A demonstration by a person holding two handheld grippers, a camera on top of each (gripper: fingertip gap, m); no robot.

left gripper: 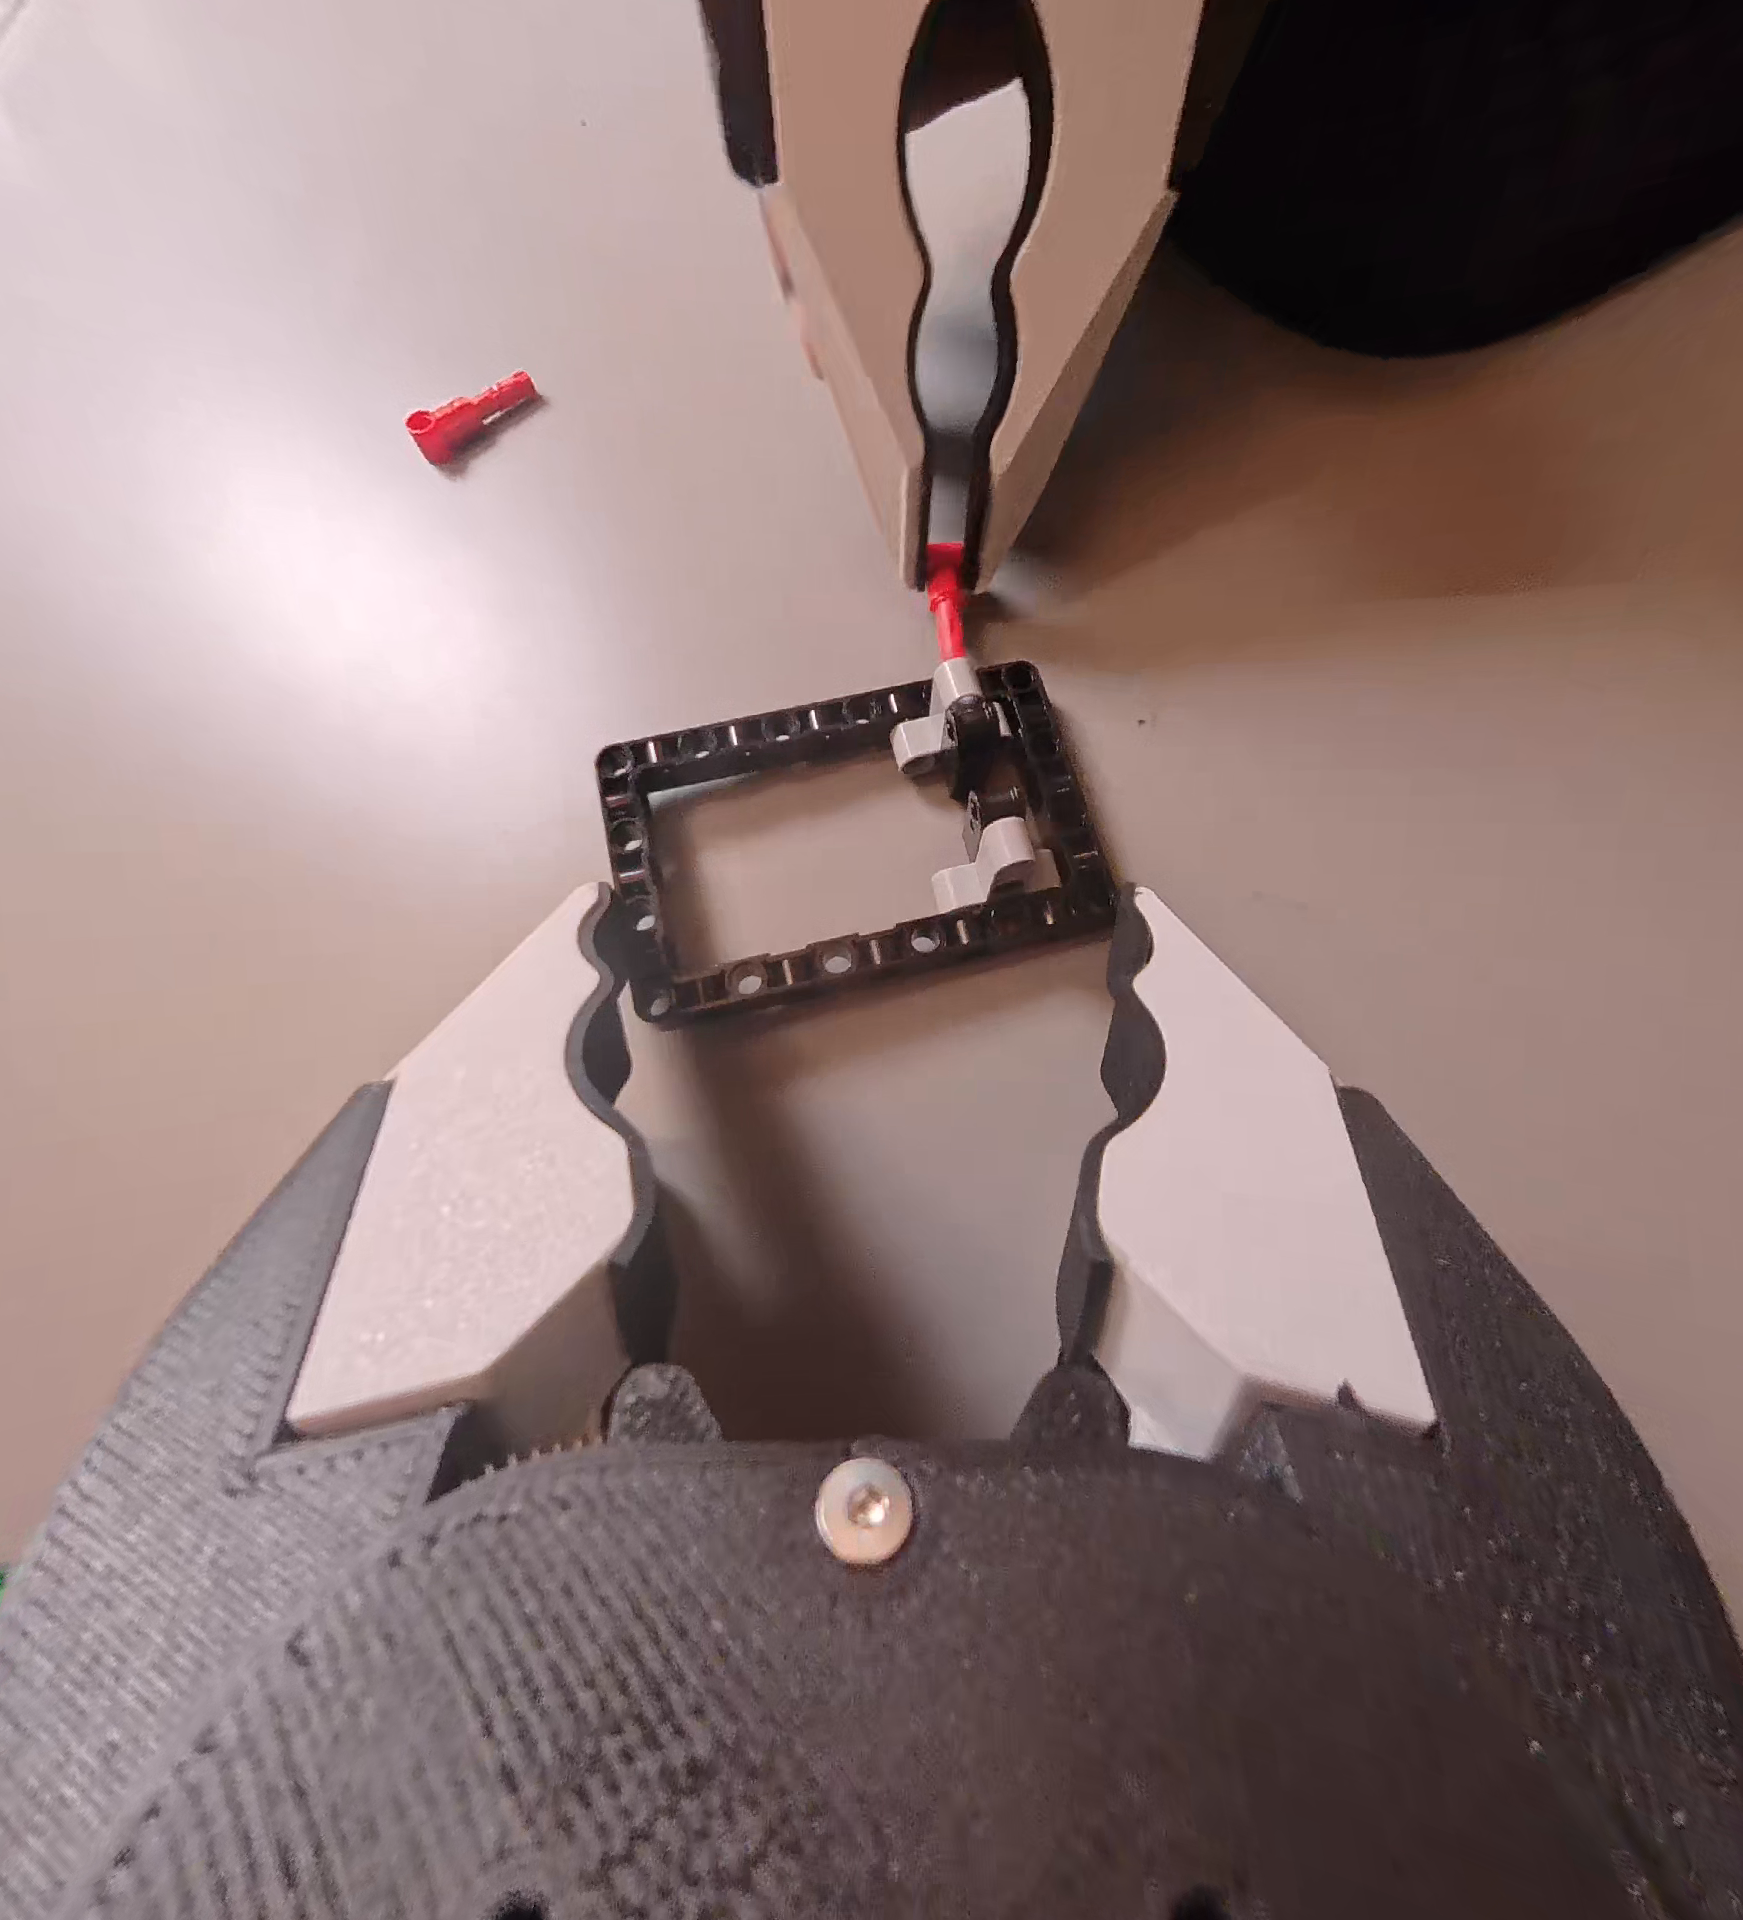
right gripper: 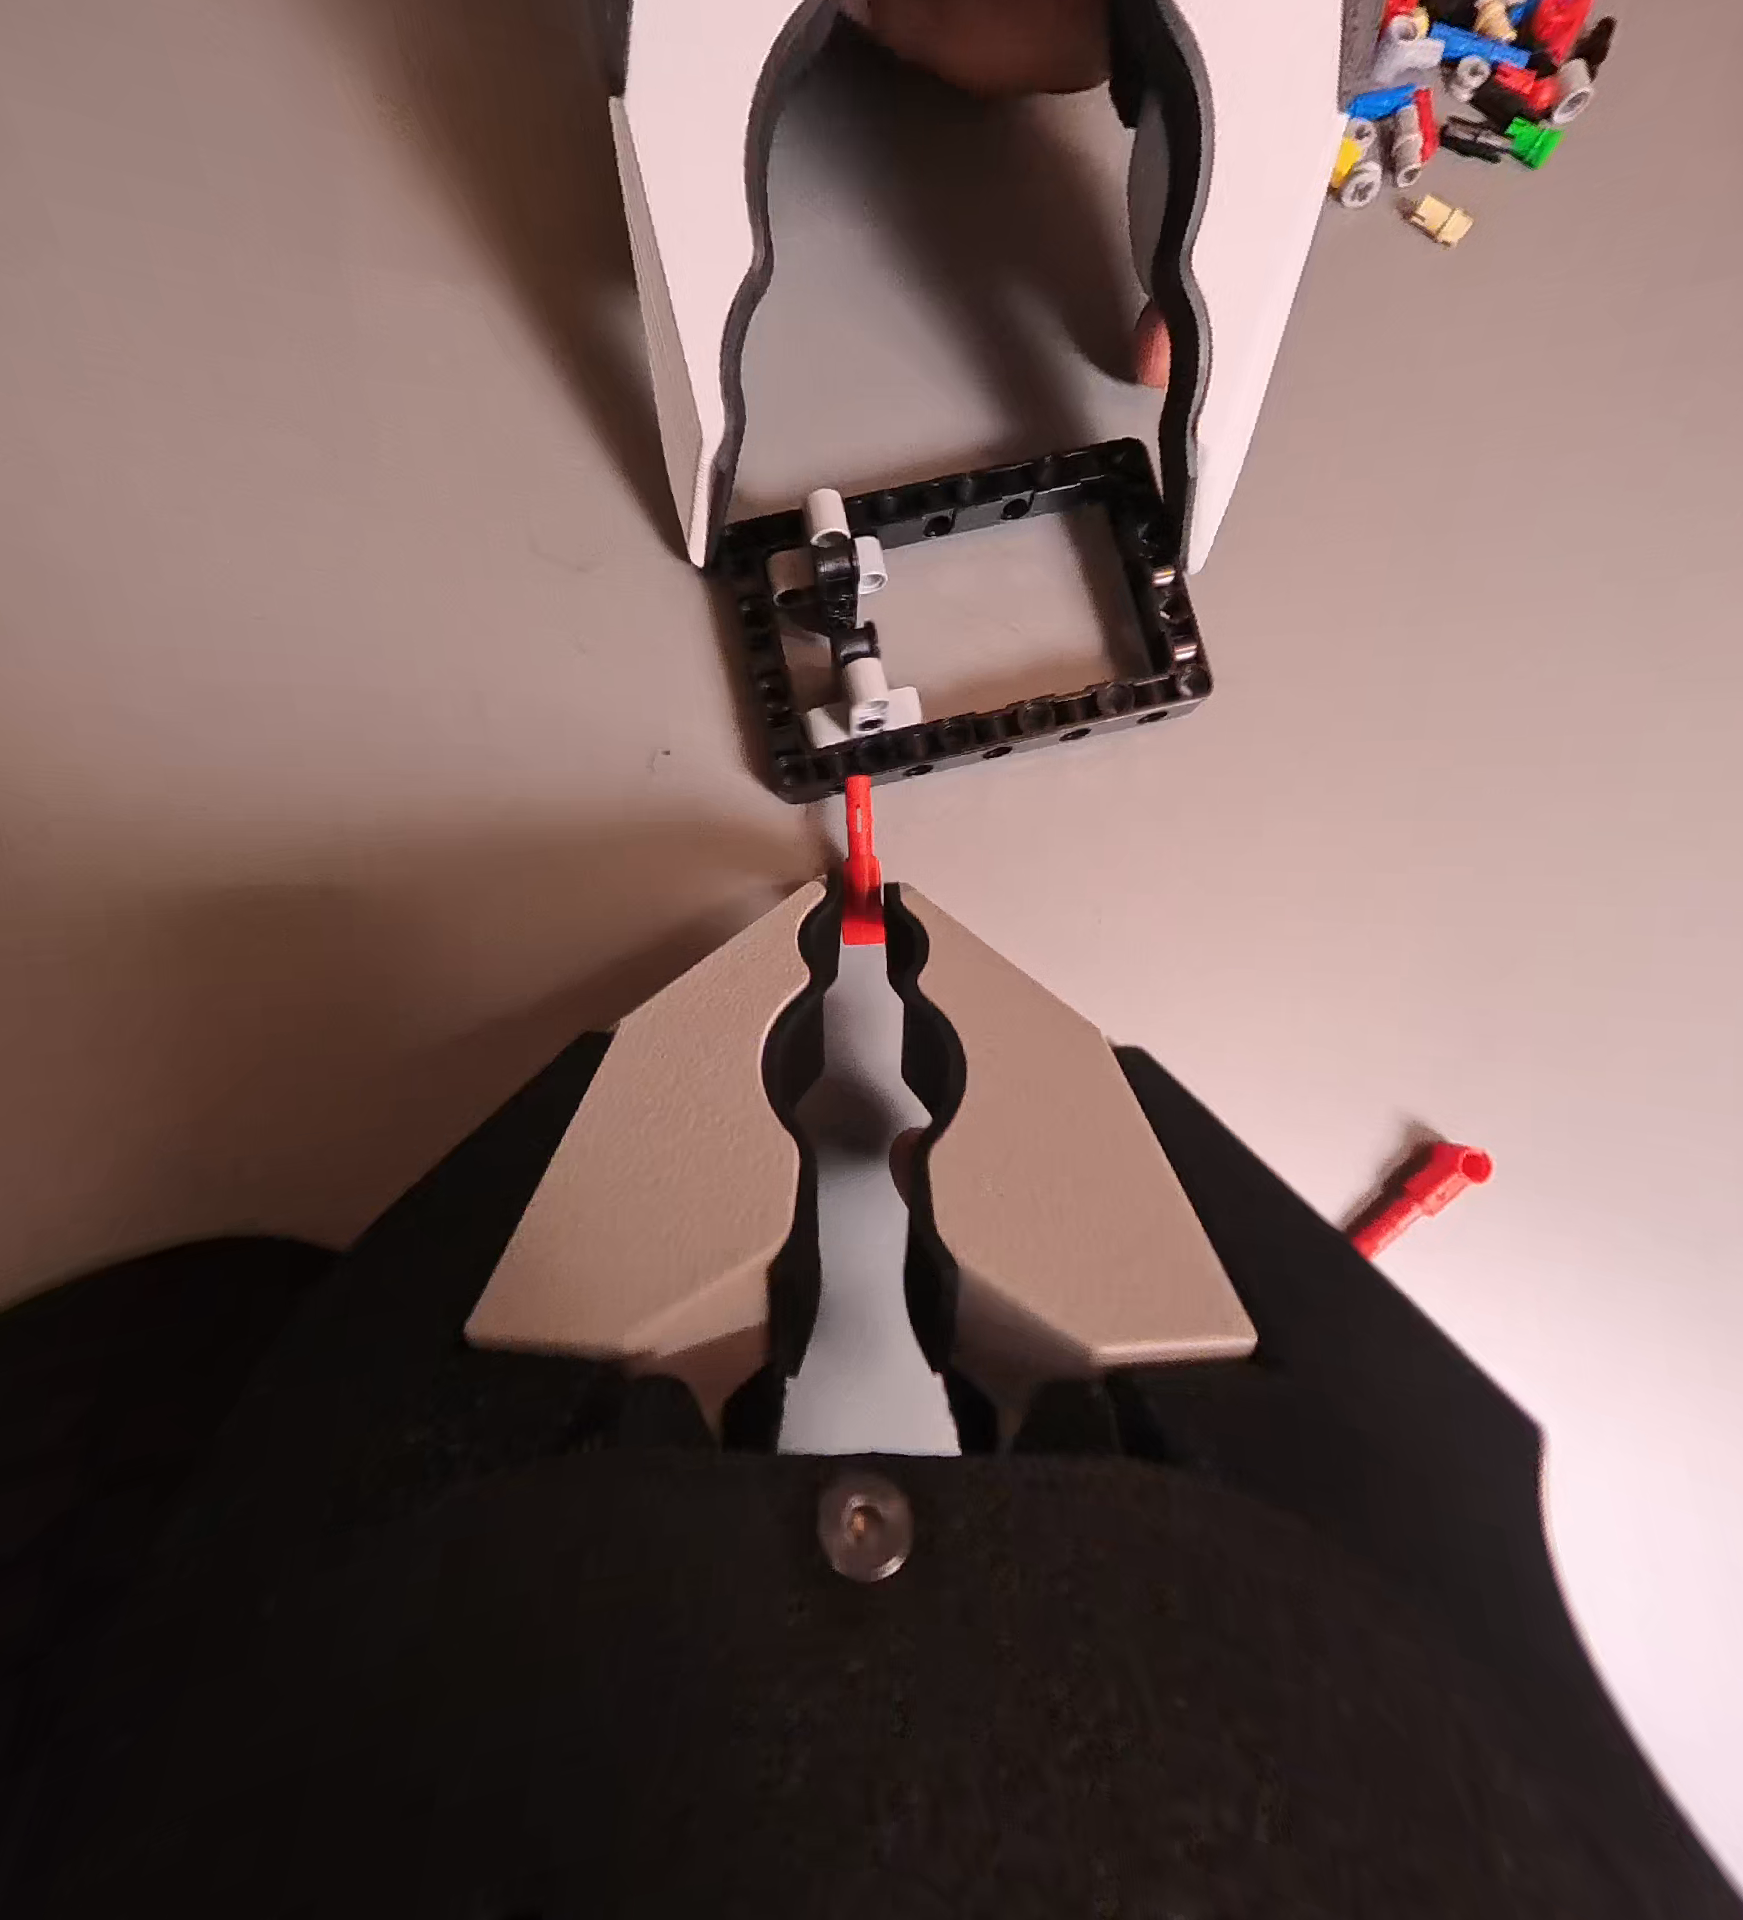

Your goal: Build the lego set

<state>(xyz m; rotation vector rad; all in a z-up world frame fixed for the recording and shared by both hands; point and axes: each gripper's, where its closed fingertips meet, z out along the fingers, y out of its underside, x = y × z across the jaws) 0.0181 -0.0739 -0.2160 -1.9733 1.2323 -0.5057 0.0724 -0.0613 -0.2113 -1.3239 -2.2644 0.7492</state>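
Flat on the table [left gripper: 223, 727] lies one black rectangular frame [left gripper: 851, 961] with two grey connectors [left gripper: 971, 868] mounted inside one short end. One red pin [right gripper: 859, 873] is clenched in the right gripper [right gripper: 856, 904], its tip at the frame's edge. Spread wide, the left gripper [left gripper: 867, 925] brackets the frame's opposite end. Another red pin [left gripper: 472, 414] lies apart; a pile of loose pieces [right gripper: 1459, 94] sits farther off.

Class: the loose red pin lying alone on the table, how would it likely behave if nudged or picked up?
The loose red pin looks rounded, so a nudge would probably roll it across the smooth table. Small plastic, likely stiff and light. Its narrow body may slip between wide fingers.
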